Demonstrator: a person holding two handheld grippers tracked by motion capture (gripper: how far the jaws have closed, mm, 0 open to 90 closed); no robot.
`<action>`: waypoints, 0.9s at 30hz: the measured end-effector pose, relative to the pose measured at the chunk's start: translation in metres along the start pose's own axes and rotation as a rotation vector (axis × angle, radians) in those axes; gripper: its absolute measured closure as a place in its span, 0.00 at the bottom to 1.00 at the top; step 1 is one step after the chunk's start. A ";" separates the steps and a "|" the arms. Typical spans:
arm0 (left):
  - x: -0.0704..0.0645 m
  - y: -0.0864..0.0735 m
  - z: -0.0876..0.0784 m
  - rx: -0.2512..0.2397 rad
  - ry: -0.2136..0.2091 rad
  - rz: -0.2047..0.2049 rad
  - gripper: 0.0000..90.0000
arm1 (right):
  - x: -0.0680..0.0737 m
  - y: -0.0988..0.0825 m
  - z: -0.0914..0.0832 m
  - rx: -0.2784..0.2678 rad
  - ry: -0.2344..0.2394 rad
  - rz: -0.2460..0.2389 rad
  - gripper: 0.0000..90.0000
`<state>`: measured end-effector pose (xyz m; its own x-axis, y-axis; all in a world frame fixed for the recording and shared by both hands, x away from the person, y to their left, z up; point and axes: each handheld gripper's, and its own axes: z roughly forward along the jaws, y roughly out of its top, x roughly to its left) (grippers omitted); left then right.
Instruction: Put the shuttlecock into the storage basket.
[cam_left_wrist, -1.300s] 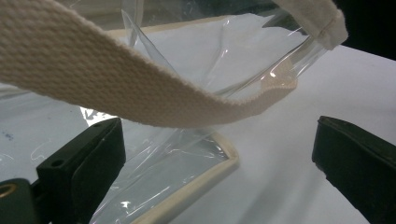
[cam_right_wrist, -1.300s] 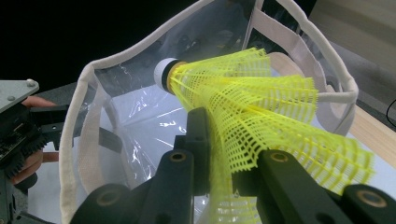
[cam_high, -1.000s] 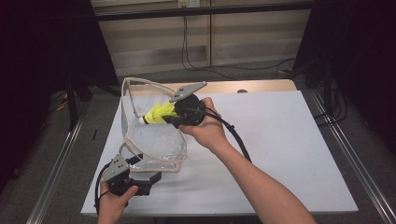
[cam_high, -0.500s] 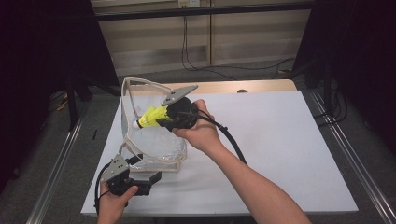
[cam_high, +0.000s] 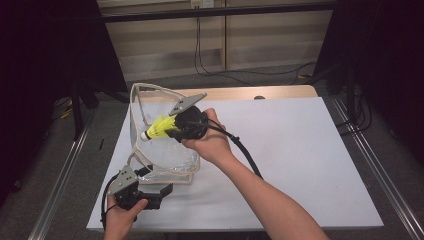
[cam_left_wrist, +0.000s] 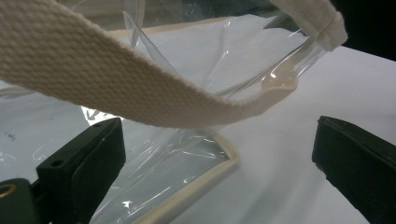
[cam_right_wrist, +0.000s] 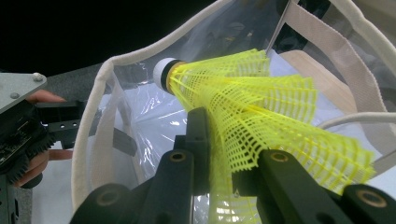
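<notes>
A clear plastic tote bag (cam_high: 167, 162) with cream trim stands on the left of the white table (cam_high: 310, 150), its mouth open. My right gripper (cam_high: 173, 131) is shut on the net skirt of a yellow shuttlecock (cam_high: 158, 129) and holds it at the bag's mouth, white cork tip pointing left. In the right gripper view the shuttlecock (cam_right_wrist: 261, 93) is pinched between the jaws, inside the bag's rim (cam_right_wrist: 93, 121). My left gripper (cam_high: 157, 182) rests open by the bag's near bottom corner. In the left gripper view the cream handle strap (cam_left_wrist: 116, 88) arches over the open left gripper (cam_left_wrist: 217, 140), untouched.
A wooden board (cam_high: 250, 93) lies along the table's far edge. Metal rails (cam_high: 65, 165) run along both sides of the table, with dark floor beyond. The right gripper's cable (cam_high: 245, 152) trails over the forearm. White tabletop stretches right of the bag.
My right gripper has edged the shuttlecock slightly left and down at the bag's mouth. The left gripper has kept still.
</notes>
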<state>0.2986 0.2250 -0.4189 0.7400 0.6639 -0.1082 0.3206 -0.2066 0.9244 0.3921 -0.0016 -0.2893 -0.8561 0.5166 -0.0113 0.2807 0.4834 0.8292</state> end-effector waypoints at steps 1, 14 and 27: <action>0.000 0.000 0.000 0.000 -0.001 0.000 0.03 | 0.000 0.000 0.001 0.004 -0.001 -0.003 0.89; 0.000 0.000 0.000 -0.004 -0.001 0.000 0.03 | 0.005 0.001 0.011 0.014 0.007 -0.006 0.89; 0.000 0.000 -0.002 -0.004 0.003 0.000 0.03 | 0.005 -0.001 0.021 0.024 0.000 0.006 0.89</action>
<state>0.2976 0.2262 -0.4182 0.7384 0.6658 -0.1067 0.3180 -0.2043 0.9258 0.3973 0.0155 -0.3017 -0.8545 0.5195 -0.0062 0.2962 0.4970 0.8156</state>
